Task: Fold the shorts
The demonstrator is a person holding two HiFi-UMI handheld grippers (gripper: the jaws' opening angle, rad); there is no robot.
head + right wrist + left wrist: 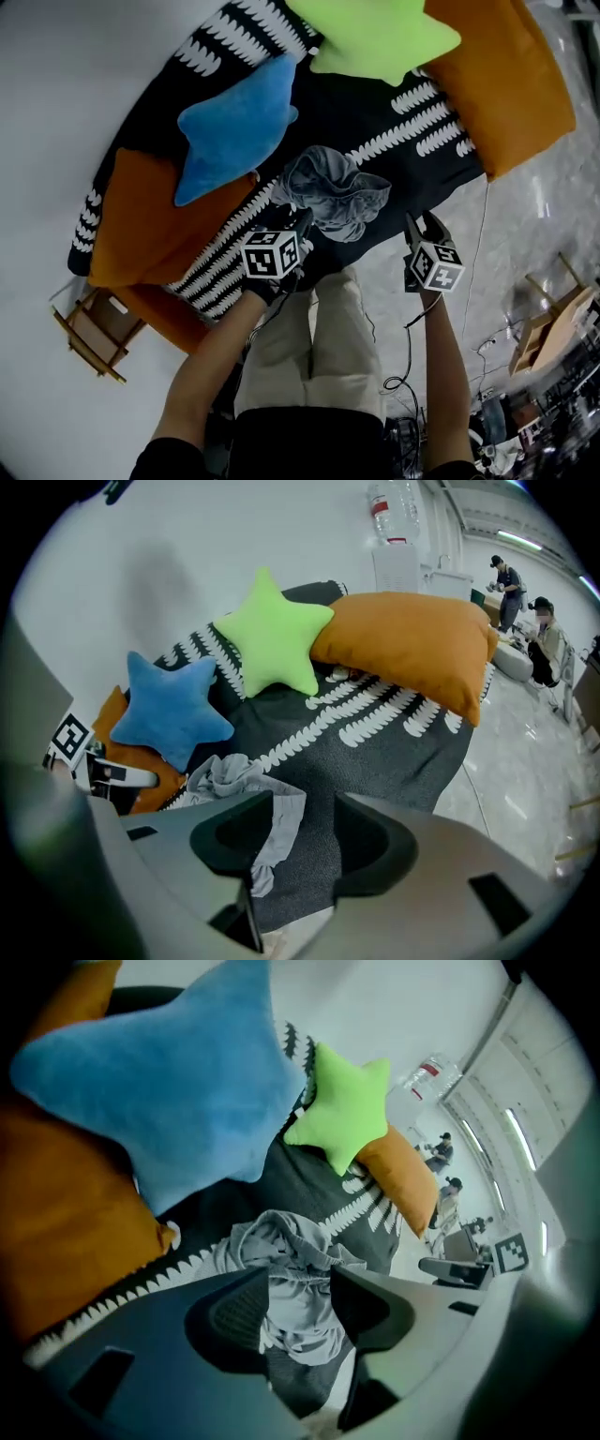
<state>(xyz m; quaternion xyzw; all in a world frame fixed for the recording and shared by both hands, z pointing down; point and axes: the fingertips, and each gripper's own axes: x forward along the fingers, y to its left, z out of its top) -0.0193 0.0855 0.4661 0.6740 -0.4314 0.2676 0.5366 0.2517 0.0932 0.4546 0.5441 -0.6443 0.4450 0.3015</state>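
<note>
The grey shorts lie in a crumpled heap near the front edge of the black patterned cover, not yet spread or folded. In the head view the blue star cushion sits at about 10 o'clock from them, the green star cushion at 1 o'clock, and an orange pillow at 2 o'clock.

The left gripper hangs at 7 o'clock of the heap, just beside it. Its jaws stand apart, with bunched cloth showing in the gap but not pressed by either pad. The right gripper is at 4 o'clock, near the heap, and its jaws are also apart. Only a trailing corner of the shorts shows by one jaw, with the cover beyond.

The main risk is the heap itself. No waistband or hem is laid out, so a bite here would probably catch several layers at once and lift a knot rather than an edge. A low bite could pinch the cover too and drag it. The blue cushion crowds the 10 o'clock side, so spreading that way may snag on it. The shorts also lie close to the front edge, so a pull toward the person could slide them off.
</note>
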